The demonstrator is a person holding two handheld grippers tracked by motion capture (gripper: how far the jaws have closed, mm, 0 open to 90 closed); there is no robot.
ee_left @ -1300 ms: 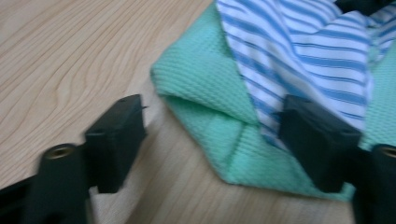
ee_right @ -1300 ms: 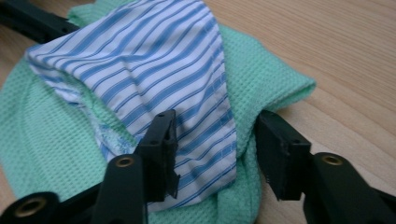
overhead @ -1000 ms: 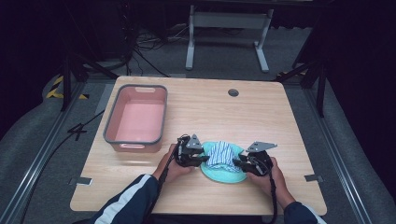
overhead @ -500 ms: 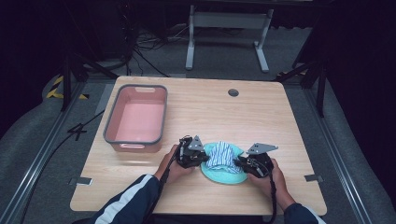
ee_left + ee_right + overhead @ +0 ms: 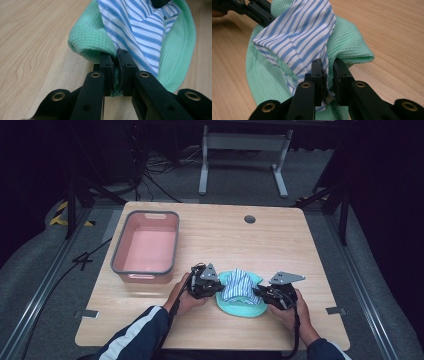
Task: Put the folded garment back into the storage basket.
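Mint-green waffle cloth (image 5: 239, 307) is lying near the front edge of the wooden tabletop (image 5: 280, 245), with a blue-and-white striped cloth (image 5: 239, 285) bunched on top of it, and you are working both from opposite sides. Judging by how things lie, you are at the start of a lift: the bundle is gathered and gripped, but it is resting on the wood, and the pink bin (image 5: 146, 247) standing to the left, well apart from the bundle, is holding nothing yet, so if the bin is the goal, the carrying and dropping are all left to do. Your left tongs (image 5: 114, 53) are pinching narrowly on a folded edge where the green cloth and the striped one meet, with fabric squeezed between the pads. Your right tongs (image 5: 328, 62) are clamping the opposite edge the same way, with striped fabric pressed between the pads and the green fold lying just beside them. Both pairs have just been closing onto the fabric.
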